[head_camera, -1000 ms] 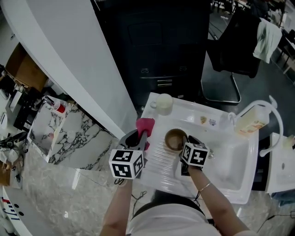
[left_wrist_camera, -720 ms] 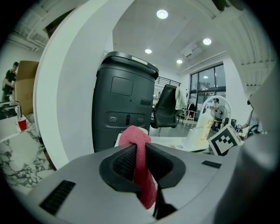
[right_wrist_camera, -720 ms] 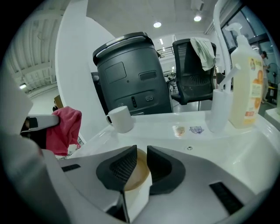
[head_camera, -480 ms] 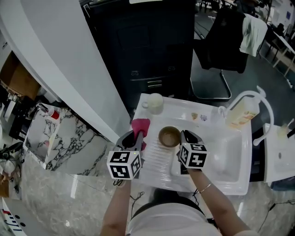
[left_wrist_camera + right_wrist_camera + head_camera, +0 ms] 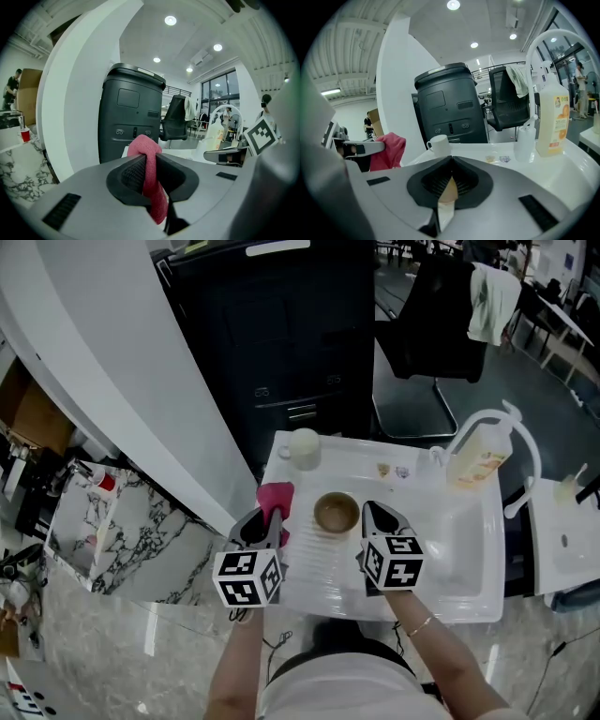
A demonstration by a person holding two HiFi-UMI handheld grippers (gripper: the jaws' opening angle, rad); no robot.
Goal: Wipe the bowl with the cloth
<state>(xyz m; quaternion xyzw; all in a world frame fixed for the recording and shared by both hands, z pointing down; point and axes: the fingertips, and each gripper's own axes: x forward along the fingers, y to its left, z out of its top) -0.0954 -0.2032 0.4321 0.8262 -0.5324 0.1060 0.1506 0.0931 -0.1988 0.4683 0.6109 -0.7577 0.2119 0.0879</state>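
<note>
The pink cloth (image 5: 275, 495) is clamped in the left gripper (image 5: 273, 516). In the left gripper view the jaws of this gripper (image 5: 150, 157) are pressed together on a fold of the cloth (image 5: 144, 146), which bunches above them and hangs below.

The brown-lined bowl (image 5: 336, 513) sits just right of the cloth. It is caught by its rim in the right gripper (image 5: 368, 512), which reaches it from the right. In the right gripper view the jaws of this gripper (image 5: 451, 161) have just been closing and are now shut on a wedge of the bowl's wall (image 5: 449, 191), brown above and white below. The cloth (image 5: 386, 150) shows at the left of that view.

The bowl is over the ribbed drainboard (image 5: 319, 568) of a white sink worktop (image 5: 281, 465). Whether it rests there cannot be told. The basin (image 5: 459, 540) lies to the right, under an arched white tap (image 5: 511, 427).

A white mug (image 5: 303, 446) stands at the far left corner. A soap bottle (image 5: 478, 460) and a small pump dispenser (image 5: 525, 136) stand by the tap.

Beyond the worktop are a black cabinet (image 5: 281, 343), a black office chair (image 5: 431, 334) with a garment (image 5: 492, 301) draped on it, and a curved white wall (image 5: 112, 352) at the left, with a marble-patterned surface (image 5: 131, 512) beside it.
</note>
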